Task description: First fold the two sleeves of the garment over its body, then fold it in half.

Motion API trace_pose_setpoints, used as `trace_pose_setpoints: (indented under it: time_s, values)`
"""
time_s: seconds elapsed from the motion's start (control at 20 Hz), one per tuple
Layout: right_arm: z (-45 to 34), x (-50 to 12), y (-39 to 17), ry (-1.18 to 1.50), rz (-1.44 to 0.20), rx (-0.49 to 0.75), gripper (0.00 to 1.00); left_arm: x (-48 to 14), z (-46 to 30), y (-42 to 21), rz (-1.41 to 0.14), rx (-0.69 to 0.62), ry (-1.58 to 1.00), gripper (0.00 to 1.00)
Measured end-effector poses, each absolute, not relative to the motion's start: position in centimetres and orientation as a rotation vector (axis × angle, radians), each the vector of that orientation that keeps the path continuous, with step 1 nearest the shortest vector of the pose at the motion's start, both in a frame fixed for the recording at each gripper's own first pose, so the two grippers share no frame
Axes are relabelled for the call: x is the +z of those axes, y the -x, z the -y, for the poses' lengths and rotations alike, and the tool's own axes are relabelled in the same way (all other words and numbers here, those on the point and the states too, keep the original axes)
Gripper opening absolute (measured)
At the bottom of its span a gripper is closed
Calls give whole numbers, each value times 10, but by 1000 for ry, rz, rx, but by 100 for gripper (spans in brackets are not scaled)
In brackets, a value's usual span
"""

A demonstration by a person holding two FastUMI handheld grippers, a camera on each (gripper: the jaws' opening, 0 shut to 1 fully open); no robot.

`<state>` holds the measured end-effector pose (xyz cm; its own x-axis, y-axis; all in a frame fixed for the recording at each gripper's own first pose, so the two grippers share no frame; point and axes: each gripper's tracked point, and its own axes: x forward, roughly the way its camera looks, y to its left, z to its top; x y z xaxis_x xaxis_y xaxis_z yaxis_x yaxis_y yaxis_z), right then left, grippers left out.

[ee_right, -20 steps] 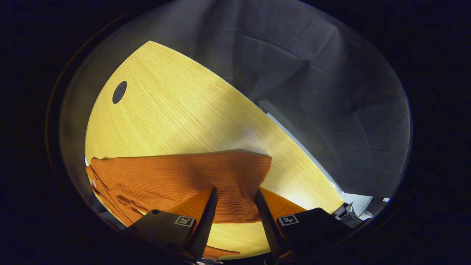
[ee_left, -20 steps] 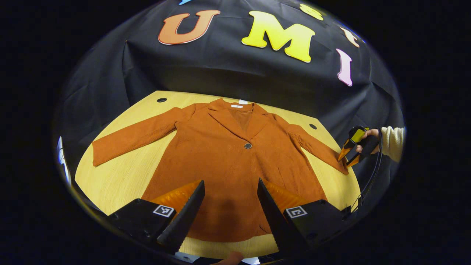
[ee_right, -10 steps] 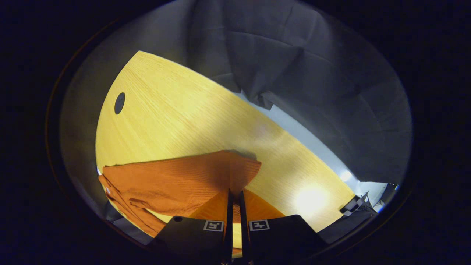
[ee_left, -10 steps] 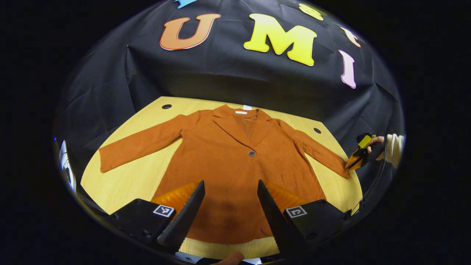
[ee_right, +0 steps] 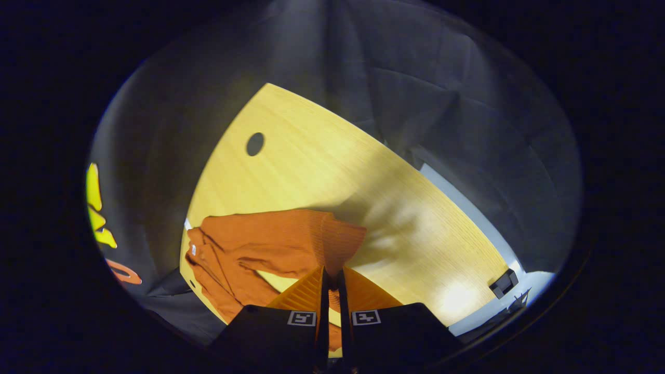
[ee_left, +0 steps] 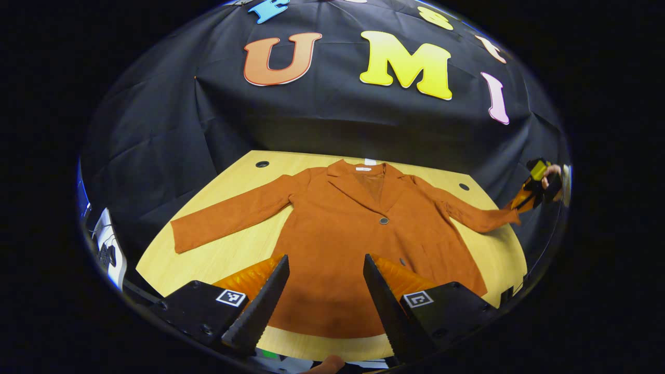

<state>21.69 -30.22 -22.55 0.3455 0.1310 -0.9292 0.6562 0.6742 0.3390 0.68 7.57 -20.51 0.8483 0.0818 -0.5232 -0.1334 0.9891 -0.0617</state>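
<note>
A: On the pale wooden table point(ee_left: 208, 259) the rust-orange corduroy jacket point(ee_left: 358, 244) lies flat, face up. My right gripper point(ee_right: 330, 278) is pinched tight on its right sleeve cuff point(ee_right: 337, 241), lifted.

B: And the left gripper point(ee_left: 324, 275)?

A: Spread wide, holding nothing, above the hem. First sleeve fold, I judge; next I carry the cuff across the body.

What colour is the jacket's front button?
The button is dark grey, against the rust-orange jacket; clearest in the left gripper view.

Wooden table point(ee_left: 218, 254) against black cloth wall point(ee_left: 156, 130).
</note>
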Motion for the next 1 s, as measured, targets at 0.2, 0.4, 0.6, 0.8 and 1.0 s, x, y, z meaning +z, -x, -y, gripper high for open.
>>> trace_pose_setpoints:
  time_s: [0.2, 0.4, 0.6, 0.8, 1.0]
  values:
    - [238, -171, -247, -750, -1132, -290, 11, -226, -90, 9, -616, 89, 88, 94]
    - [150, -132, -283, -681, -1098, -175, 10, -237, -116, 22, -637, 97, 99, 93]
    - [45, -117, -313, -628, -1100, -68, 10, -240, -142, 35, -634, 95, 120, 93]
    - [-64, -122, -329, -605, -1162, 37, 10, -241, -171, 42, -626, 105, 137, 93]
    - [-172, -150, -334, -577, -1250, 136, 10, -243, -209, 50, -620, 156, 120, 93]
